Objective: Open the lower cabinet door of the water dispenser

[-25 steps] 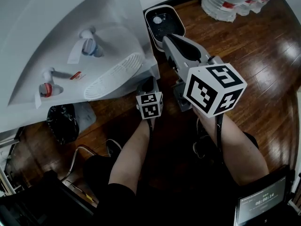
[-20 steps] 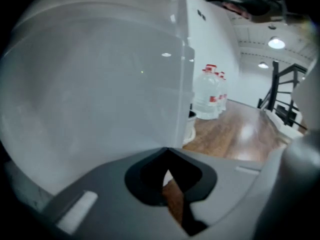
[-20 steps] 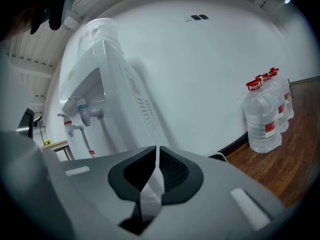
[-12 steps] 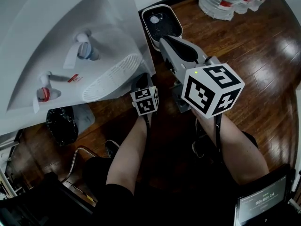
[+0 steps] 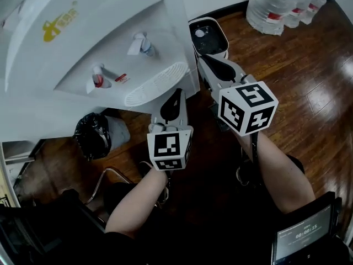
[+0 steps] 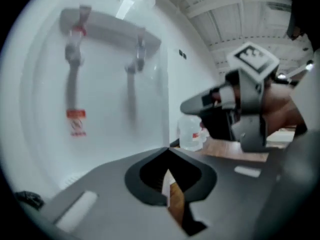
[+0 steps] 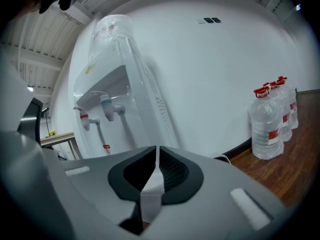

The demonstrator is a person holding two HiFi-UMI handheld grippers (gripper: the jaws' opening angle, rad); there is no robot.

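The white water dispenser fills the upper left of the head view, with a red tap, a blue tap and a drip grille. Its lower cabinet door is hidden under the grille. My left gripper is shut and empty, tips just below the grille's right end. In the left gripper view the dispenser front is close and blurred beyond my left gripper. My right gripper is shut and empty, right of the dispenser's corner. The right gripper view has my right gripper and the dispenser to its left.
A small black-and-white appliance stands on the wood floor beside the dispenser. Large water bottles line the back wall. A bin with a black bag sits left of my arm, a metal chair frame nearer, a screen bottom right.
My left gripper has risen from low in front of the dispenser to the level of the drip grille, still shut. The right gripper has shifted slightly. The head view has tilted up.
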